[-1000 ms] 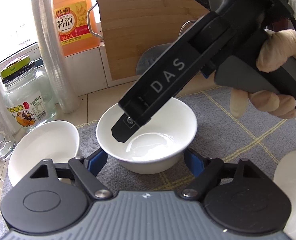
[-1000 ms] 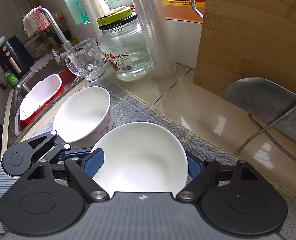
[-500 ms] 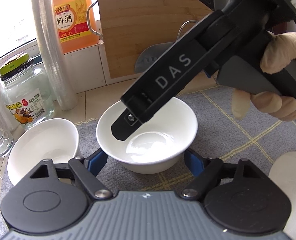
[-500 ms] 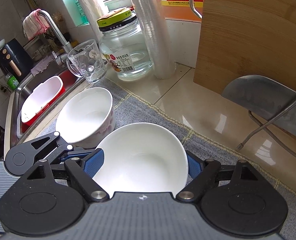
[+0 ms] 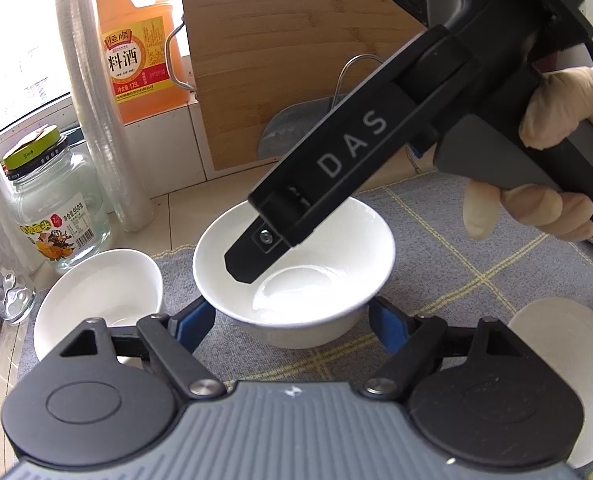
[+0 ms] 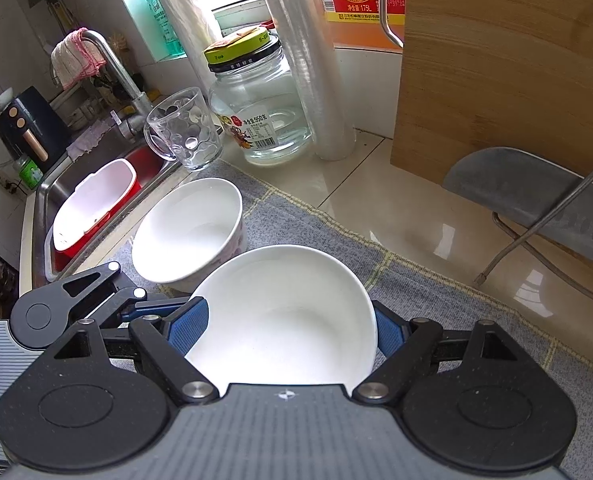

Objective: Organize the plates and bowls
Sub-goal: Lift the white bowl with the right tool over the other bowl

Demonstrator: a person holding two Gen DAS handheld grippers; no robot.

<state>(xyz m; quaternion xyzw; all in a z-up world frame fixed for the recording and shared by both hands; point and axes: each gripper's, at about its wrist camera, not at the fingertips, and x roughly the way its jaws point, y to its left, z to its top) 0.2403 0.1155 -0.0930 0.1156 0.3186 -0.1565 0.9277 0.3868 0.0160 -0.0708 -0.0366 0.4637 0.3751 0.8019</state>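
Two white bowls stand on the grey mat of the tabletop, and the coming move depends on how the nearer one lies to the two grippers. This plain white bowl [image 5: 294,276] sits in the middle of the mat, straight ahead of the left gripper [image 5: 290,320], whose blue pads [image 5: 192,320] stand open on both sides of the bowl's lower wall, just beside it, with a thin gap showing on each side. The right gripper [image 6: 282,324] comes to the same bowl from the far right side, crossing the line of the left one, and in the left wrist view its tip hangs over the bowl's hollow. In the right wrist view its pads are spread as wide as the rim and seem to meet it on both sides, but I cannot tell if they press the rim or only frame it. The bowl is round, so it has no long axis to align with. The second bowl [image 6: 188,228], with a faint pattern on its outer wall, stands just beside the first one, toward the tabletop edge where the sink [image 6: 60,184] is. A white plate [image 5: 568,352] lies at the opposite side of the mat, well apart. I judge that the plain bowl must travel toward the sink-side edge to nest in its neighbour, and both grippers are equally near it.
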